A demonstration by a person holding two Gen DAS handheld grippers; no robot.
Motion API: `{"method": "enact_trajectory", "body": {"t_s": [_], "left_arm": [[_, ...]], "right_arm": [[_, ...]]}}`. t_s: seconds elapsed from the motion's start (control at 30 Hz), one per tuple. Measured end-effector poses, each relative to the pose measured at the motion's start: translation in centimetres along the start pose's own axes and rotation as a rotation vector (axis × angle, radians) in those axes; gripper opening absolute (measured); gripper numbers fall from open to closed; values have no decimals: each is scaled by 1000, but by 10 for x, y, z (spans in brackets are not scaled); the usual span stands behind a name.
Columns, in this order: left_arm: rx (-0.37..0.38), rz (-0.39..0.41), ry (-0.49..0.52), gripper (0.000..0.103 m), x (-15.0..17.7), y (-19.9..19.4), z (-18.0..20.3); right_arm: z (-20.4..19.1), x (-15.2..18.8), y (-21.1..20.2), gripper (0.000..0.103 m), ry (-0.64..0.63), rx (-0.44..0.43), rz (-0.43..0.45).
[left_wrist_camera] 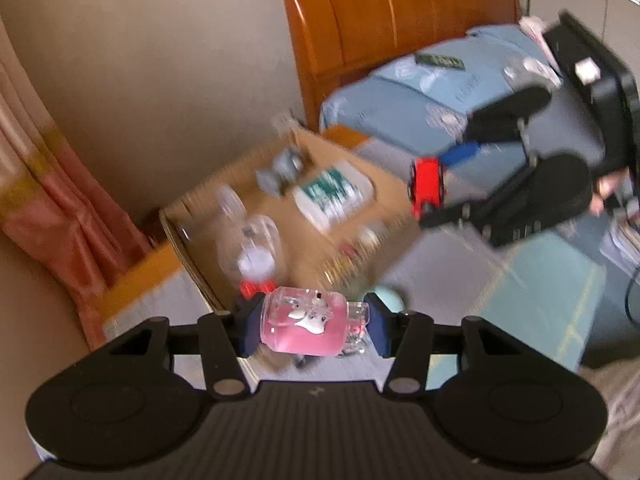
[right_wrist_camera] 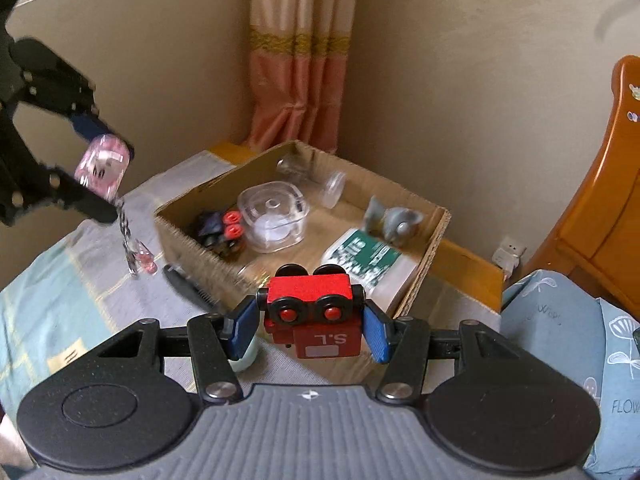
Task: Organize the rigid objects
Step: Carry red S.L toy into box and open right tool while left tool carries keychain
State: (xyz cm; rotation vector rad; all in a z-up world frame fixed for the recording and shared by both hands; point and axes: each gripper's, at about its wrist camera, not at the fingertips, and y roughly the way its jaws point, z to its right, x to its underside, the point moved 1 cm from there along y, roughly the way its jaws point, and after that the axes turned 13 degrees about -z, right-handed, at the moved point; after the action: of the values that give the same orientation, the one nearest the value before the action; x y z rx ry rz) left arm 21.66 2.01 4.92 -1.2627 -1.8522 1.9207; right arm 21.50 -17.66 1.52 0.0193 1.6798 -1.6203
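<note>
My left gripper [left_wrist_camera: 308, 326] is shut on a pink clear case [left_wrist_camera: 303, 326] with a dangling chain, held in the air just short of the cardboard box [left_wrist_camera: 280, 208]. It also shows in the right wrist view [right_wrist_camera: 102, 168], left of the box [right_wrist_camera: 424, 236]. My right gripper [right_wrist_camera: 310, 320] is shut on a red toy train car [right_wrist_camera: 314, 314] with black wheels, held above the box's near edge. In the left wrist view the red car [left_wrist_camera: 428, 186] hangs over the box's right side.
The box on the bed holds a clear plastic container [right_wrist_camera: 274, 216], a dark toy car [right_wrist_camera: 220, 230], a grey elephant figure [right_wrist_camera: 394, 218], a green-white packet [right_wrist_camera: 368, 260] and a clear jar [right_wrist_camera: 334, 188]. A black comb [right_wrist_camera: 188, 286] lies beside it. A wooden headboard [left_wrist_camera: 392, 16], blue pillows [left_wrist_camera: 420, 96] and a curtain [right_wrist_camera: 300, 76] surround it.
</note>
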Motion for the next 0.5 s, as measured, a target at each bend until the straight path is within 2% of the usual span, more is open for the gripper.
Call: {"method": "enact_trajectory", "body": {"t_s": [0.23, 0.27, 0.3, 0.37, 0.47, 0.5], "left_arm": [[-5, 30, -6, 51, -50, 11, -13], [-4, 31, -7, 51, -57, 15, -15], [-3, 32, -11, 51, -63, 19, -17], [2, 29, -18, 51, -75, 28, -21], [3, 22, -29, 51, -93, 43, -27], [4, 17, -38, 51, -99, 48, -29]], "right_arm": [[15, -19, 19, 60, 35, 18, -23], [17, -20, 20, 66, 46, 22, -19], [19, -21, 22, 80, 56, 23, -19], [22, -21, 23, 91, 78, 26, -7], [25, -18, 23, 92, 105, 18, -2], [26, -16, 22, 97, 117, 21, 2]]}}
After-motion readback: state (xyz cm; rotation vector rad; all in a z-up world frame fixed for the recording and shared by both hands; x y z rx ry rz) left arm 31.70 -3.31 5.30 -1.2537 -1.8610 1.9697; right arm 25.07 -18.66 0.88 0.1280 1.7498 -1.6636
